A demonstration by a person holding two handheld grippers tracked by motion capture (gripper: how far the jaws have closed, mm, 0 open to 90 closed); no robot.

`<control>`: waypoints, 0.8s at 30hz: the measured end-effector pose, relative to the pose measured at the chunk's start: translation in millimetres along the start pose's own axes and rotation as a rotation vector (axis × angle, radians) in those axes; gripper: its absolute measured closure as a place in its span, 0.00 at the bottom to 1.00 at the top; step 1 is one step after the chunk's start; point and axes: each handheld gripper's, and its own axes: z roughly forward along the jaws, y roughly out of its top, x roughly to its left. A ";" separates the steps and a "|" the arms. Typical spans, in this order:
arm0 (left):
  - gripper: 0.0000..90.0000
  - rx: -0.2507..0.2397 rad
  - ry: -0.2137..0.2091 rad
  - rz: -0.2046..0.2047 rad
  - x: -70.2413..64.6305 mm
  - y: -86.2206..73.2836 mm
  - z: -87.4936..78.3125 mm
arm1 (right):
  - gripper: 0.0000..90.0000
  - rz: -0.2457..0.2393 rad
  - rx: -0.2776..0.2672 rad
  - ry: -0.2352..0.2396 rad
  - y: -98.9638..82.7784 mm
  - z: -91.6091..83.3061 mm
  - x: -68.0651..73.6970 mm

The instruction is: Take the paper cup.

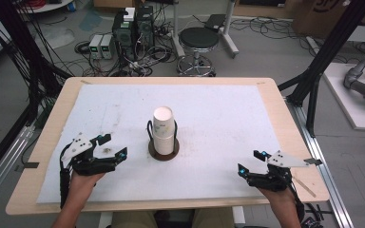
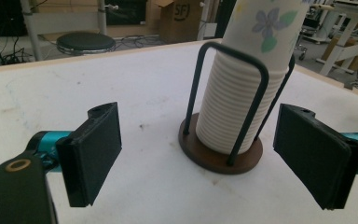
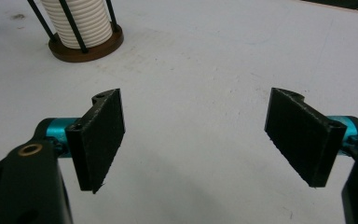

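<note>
Stack of white ribbed paper cups (image 1: 163, 127) in black wire holder on round brown wooden base (image 1: 163, 151), table centre. Left gripper (image 1: 110, 147) at 8 o'clock, right gripper (image 1: 250, 162) at 4 o'clock: jaws wide, empty. Probable step: approach. Next: closing on top cup.

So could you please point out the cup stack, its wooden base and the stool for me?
Cup stack (image 1: 163, 124): high view, side of the top cup.
Wooden base (image 2: 242, 162): left gripper view, front rim of the disc.
Stool (image 1: 198, 38): high view, middle of the seat.

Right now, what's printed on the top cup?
Blue-purple flowers with green leaves on the white top cup; clearest in the left gripper view.
</note>
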 end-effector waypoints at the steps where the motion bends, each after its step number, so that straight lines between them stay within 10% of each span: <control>1: 0.17 0.000 -0.014 0.007 -0.8 6.9 3.4 | 0.23 0.001 0.004 0.001 0.3 -0.3 0.0; 11: 0.17 0.008 -0.130 0.055 -18.4 58.8 36.0 | 0.23 -0.013 0.009 0.002 0.5 -5.8 4.9; 24: 0.17 0.046 -0.165 0.098 -34.5 88.6 71.1 | 0.23 -0.021 0.015 0.019 2.4 -3.6 7.4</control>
